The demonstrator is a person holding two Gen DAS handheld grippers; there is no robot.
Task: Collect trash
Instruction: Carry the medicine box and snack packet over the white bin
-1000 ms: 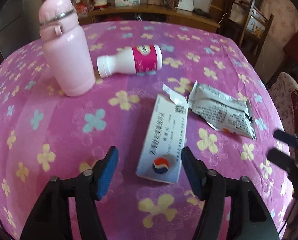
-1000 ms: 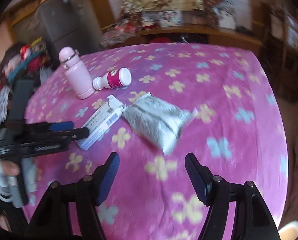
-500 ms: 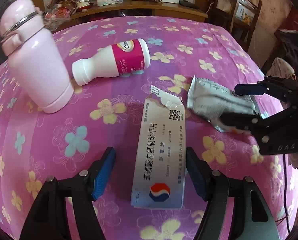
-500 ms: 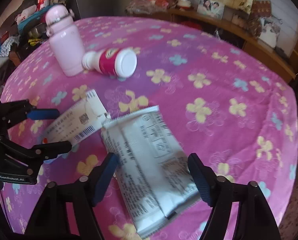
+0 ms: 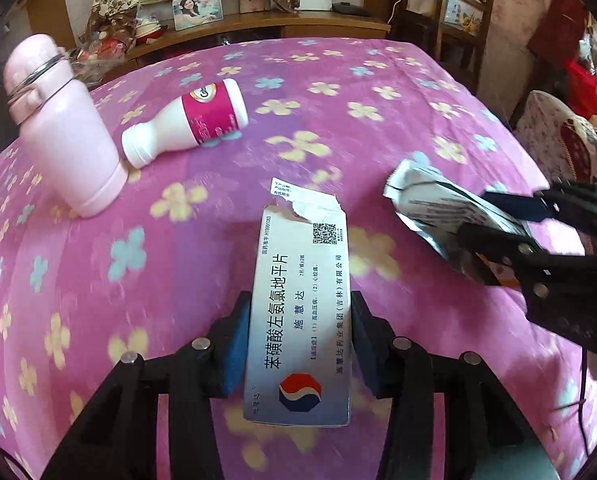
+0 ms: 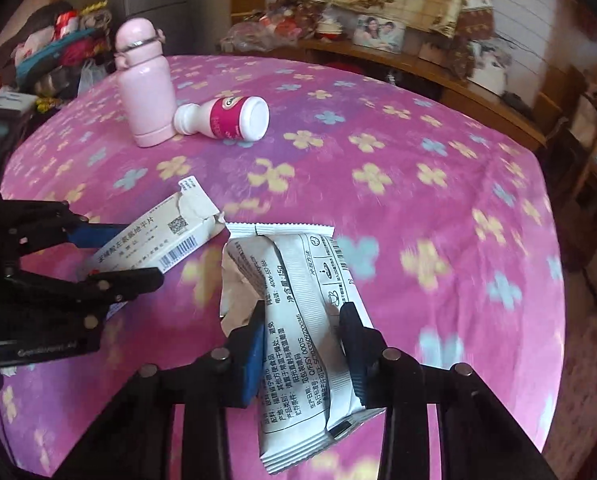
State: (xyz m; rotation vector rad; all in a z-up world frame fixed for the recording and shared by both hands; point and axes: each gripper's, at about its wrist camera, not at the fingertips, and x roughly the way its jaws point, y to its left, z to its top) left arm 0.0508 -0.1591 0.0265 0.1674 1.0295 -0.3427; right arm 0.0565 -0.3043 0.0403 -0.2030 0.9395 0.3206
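My left gripper [image 5: 298, 340] is shut on a torn white medicine box [image 5: 302, 304], with both blue pads against its sides. The box also shows in the right wrist view [image 6: 154, 240], held by the left gripper [image 6: 110, 256]. My right gripper [image 6: 302, 340] is shut on a white and silver snack wrapper [image 6: 294, 304]. The wrapper also shows in the left wrist view [image 5: 438, 212], clamped by the right gripper [image 5: 494, 220]. An empty white bottle with a magenta label [image 5: 190, 120] lies on its side on the pink flowered tablecloth [image 5: 98, 280]; it also shows in the right wrist view [image 6: 226, 118].
A pink flask [image 5: 62, 132] stands upright just left of the bottle, also in the right wrist view [image 6: 144, 88]. A wooden shelf with photos [image 5: 258, 24] runs behind the round table. A wooden chair [image 5: 454, 12] stands at the far right.
Both grippers moved forward and closed: the left one onto the medicine box, the right one onto the snack wrapper. The wrapper is now crumpled between the right pads.
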